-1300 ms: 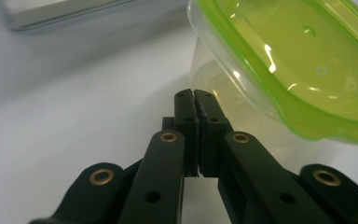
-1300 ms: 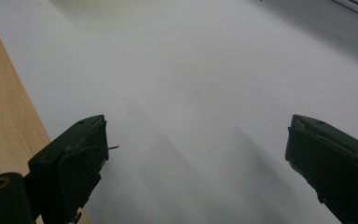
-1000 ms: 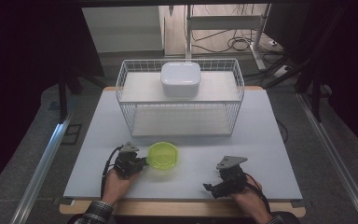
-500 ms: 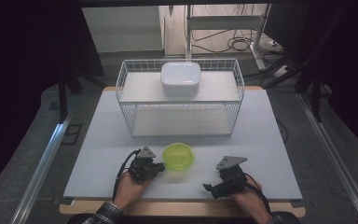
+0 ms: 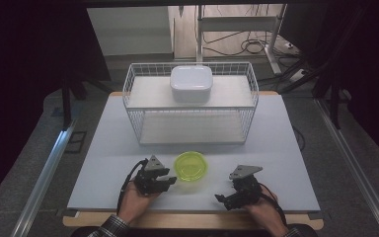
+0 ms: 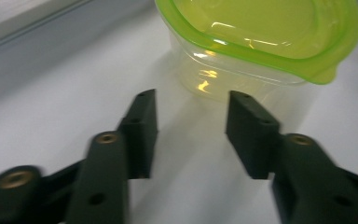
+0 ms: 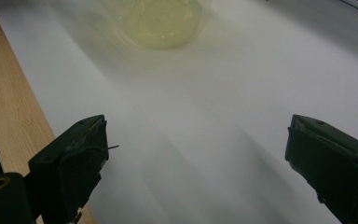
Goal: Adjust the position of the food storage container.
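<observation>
The left hand-held gripper [image 5: 170,180] sits on the white surface [image 5: 286,148]. Its jaws have just been opening, and now they stand apart with nothing between them. The clear box with the green lid [image 6: 261,42] stands just in front of its tips, not touching them. The right hand-held gripper [image 7: 196,177] rests with its jaws spread wide and holds nothing. The box is well ahead of it. A wire basket [image 5: 192,106] stands farther off, beyond the box.

Clear container [image 5: 192,167], green lid on, upright on table's near edge.
</observation>
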`<move>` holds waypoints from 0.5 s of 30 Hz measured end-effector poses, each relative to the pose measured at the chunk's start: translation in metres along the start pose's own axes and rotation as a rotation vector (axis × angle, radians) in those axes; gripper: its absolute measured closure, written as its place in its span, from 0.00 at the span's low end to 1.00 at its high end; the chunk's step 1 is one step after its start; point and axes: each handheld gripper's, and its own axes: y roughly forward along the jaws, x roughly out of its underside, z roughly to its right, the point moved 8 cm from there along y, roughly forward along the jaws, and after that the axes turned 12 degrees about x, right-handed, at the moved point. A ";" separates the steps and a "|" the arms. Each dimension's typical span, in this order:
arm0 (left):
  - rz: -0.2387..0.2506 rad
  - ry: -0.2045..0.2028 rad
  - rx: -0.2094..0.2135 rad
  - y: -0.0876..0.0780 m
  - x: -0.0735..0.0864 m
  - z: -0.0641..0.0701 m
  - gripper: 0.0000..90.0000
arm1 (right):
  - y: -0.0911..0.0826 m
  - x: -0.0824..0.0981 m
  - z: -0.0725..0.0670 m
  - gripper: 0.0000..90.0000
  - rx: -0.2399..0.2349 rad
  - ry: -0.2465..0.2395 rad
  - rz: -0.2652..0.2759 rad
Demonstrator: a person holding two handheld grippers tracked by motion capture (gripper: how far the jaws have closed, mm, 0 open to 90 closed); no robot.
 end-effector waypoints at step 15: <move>0.058 0.060 -0.047 -0.029 0.008 0.007 0.14 | -0.002 -0.002 0.001 0.07 0.002 0.003 0.018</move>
